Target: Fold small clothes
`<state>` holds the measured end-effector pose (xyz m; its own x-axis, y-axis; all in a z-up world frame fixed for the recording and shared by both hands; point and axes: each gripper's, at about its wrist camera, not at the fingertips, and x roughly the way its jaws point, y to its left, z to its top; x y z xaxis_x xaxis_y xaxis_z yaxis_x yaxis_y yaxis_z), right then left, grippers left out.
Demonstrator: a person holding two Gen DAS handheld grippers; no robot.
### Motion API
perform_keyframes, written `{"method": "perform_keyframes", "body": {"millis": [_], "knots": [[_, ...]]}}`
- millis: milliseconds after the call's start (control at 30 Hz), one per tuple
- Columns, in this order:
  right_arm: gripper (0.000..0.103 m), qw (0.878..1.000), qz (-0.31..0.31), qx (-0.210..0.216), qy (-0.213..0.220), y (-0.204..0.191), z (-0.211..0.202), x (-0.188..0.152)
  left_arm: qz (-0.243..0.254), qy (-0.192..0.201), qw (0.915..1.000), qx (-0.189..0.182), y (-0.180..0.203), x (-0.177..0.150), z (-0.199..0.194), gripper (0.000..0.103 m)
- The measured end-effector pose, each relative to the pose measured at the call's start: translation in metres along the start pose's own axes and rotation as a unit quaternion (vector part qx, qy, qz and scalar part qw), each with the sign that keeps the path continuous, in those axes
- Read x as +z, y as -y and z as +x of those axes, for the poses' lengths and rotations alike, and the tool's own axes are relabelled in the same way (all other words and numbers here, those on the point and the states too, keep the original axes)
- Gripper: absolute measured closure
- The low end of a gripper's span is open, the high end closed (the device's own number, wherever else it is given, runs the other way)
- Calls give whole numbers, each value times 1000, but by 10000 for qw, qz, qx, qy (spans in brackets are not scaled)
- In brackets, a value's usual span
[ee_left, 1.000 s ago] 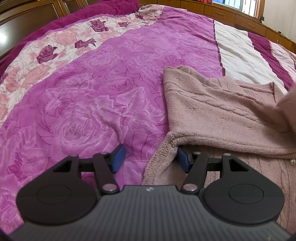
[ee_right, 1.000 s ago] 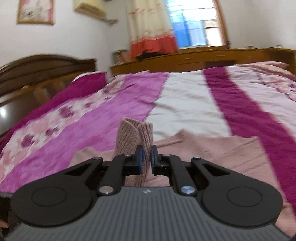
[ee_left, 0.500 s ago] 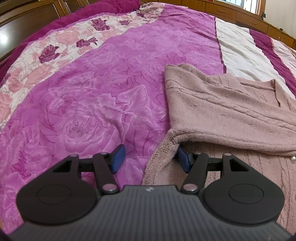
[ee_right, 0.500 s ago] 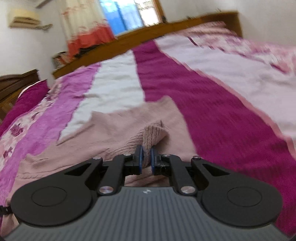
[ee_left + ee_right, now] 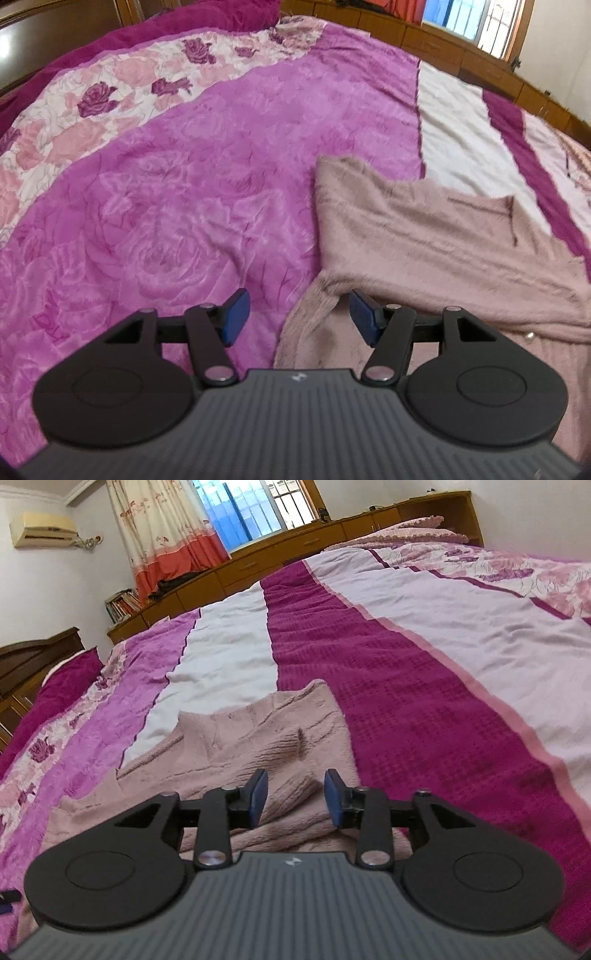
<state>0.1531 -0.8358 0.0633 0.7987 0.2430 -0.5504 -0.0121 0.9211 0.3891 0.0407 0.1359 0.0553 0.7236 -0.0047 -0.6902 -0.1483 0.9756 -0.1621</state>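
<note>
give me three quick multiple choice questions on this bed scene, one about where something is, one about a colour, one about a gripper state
1. Where does the sweater lie?
A. on the bedspread
B. on the wooden cabinet
C. hanging from the curtain

2. What colour are the fingertip pads of the right gripper?
A. red
B. blue
C. white

3. What state is the left gripper in?
A. shut on a sleeve
B. shut on nothing
C. open, jaws wide apart

Key: 1 A, the pink knit lies spread flat on the purple rose-patterned cover. 2 B, both pads show dark blue against the black linkage. 3 C, a broad gap separates its pads, with the sweater's edge lying between them ungripped.
</note>
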Motion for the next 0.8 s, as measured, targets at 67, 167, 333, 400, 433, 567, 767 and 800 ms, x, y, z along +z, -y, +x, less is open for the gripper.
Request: {"method": "perform_keyframes", "body": {"millis": [67, 167, 333, 400, 433, 567, 767, 800], "knots": [[61, 10000, 17, 4, -20, 4, -3, 1, 10, 8, 10000, -96, 3, 5, 2, 42], [57, 9999, 98, 16, -29, 10, -9, 3, 126, -25, 9996, -237, 10, 11, 11, 42], [46, 9999, 62, -82, 5, 20, -21, 3, 143, -154, 9987, -468, 21, 14, 32, 42], [46, 9999, -15, -125, -31, 24, -25, 2, 204, -182, 9979, -585, 25, 14, 37, 42], [45, 9998, -66, -152, -55, 26, -27, 1, 246, -192, 9976, -620, 28, 13, 40, 42], [42, 9991, -233, -328, -125, 33, -31, -5, 244, -199, 9977, -595, 32, 13, 48, 43], [38, 9985, -188, -380, -335, 40, -23, -14, 456, -149, 9968, -647, 34, 12, 44, 81], [37, 9984, -235, -365, -371, 38, -20, -14, 401, -128, 9970, -647, 31, 14, 42, 81]]}}
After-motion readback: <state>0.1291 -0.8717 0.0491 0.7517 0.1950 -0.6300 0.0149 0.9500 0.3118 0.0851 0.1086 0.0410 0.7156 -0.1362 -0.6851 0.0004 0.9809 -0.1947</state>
